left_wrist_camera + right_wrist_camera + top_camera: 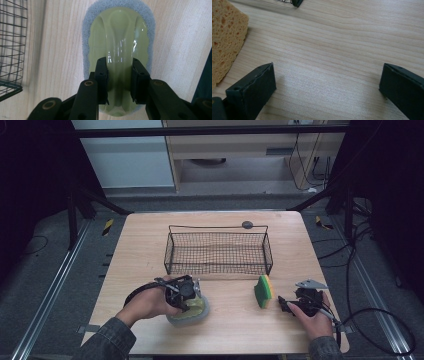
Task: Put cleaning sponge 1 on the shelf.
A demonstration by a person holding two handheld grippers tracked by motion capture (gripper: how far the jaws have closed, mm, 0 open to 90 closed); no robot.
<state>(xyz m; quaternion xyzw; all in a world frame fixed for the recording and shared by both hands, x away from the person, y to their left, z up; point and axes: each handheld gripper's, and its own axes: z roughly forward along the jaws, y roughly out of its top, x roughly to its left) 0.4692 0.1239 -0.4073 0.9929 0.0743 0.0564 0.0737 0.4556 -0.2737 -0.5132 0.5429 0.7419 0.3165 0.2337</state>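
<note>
two sponges, one basket, one scrubber

I am working in what looks like a lab or recording bay, not a home. The light wooden table stands alone on a grey carpeted floor, and metal rails run along that floor on both the left and the right of it. Dark frame bars cross overhead at the far side, with slanted black struts coming down near the table's far corners. Black-and-yellow hazard tape marks the floor on each side. Loose black cables coil on the right, and more hang at the far right beside pale wooden cabinets.
</note>
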